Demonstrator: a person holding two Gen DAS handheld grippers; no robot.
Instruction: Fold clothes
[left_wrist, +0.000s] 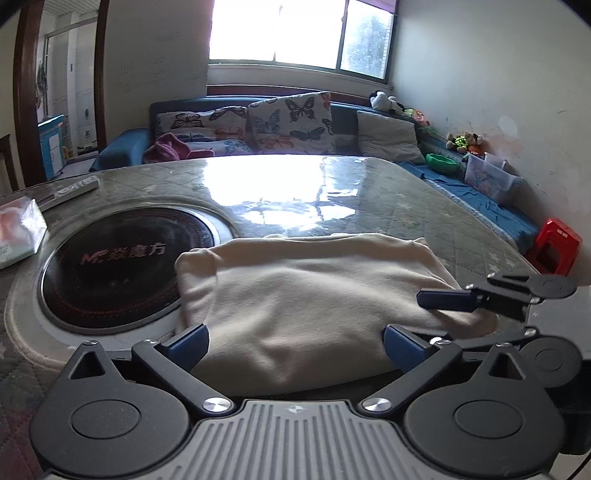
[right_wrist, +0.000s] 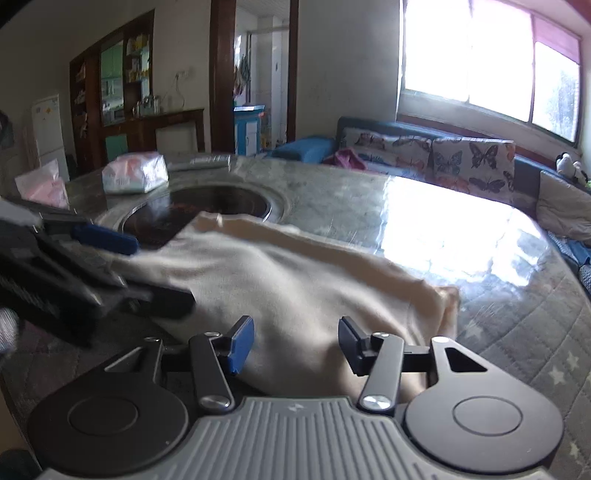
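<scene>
A folded cream garment (left_wrist: 306, 295) lies on the round table, partly over the black cooktop (left_wrist: 122, 266). My left gripper (left_wrist: 295, 343) is open at the garment's near edge, holding nothing. My right gripper (right_wrist: 295, 343) is open at the garment (right_wrist: 295, 280) near its right side, also empty. The right gripper also shows in the left wrist view (left_wrist: 480, 299), resting at the garment's right corner. The left gripper shows blurred in the right wrist view (right_wrist: 74, 258) at the left.
The table (left_wrist: 406, 206) has a glossy quilted cover. A tissue pack (left_wrist: 18, 232) and a remote (left_wrist: 74, 188) lie at its left. A sofa with butterfly cushions (left_wrist: 288, 122) stands behind. A red stool (left_wrist: 554, 247) and a plastic box (left_wrist: 487, 177) are at the right.
</scene>
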